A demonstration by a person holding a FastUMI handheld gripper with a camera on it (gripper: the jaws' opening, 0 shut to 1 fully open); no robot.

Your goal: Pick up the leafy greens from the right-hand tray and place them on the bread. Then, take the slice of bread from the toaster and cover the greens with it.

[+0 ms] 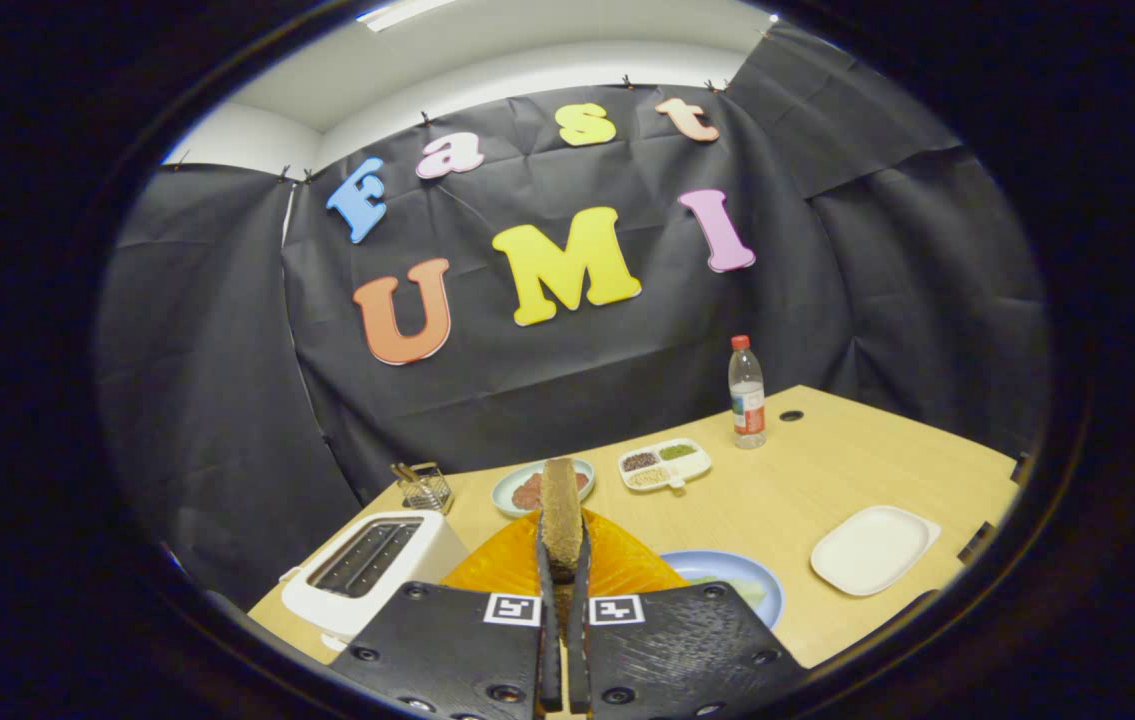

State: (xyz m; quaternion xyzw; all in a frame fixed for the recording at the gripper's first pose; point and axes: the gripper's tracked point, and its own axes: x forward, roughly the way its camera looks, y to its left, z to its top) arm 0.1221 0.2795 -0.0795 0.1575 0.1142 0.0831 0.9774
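**Bread slice clamped edge-on in fingers**

Fingers (pixel 564 560) nearly closed, pressing both faces of bread slice (pixel 561 515), held upright above the table (pixel 777 490). Directly below and ahead: orange plate (pixel 627 565). Left of fingers: white toaster (pixel 372 570), slots empty. Just right: blue plate (pixel 742 580) with something pale green on it, likely the leafy greens (pixel 742 590). Further right: white tray (pixel 872 548). Beyond the slice: bowl (pixel 517 490), divided dish (pixel 665 464), bottle (pixel 747 392), wire holder (pixel 422 486).

Brown bread (pixel 561 505) (orange plate (pixel 617 562), wht toaster (pixel 372 568))
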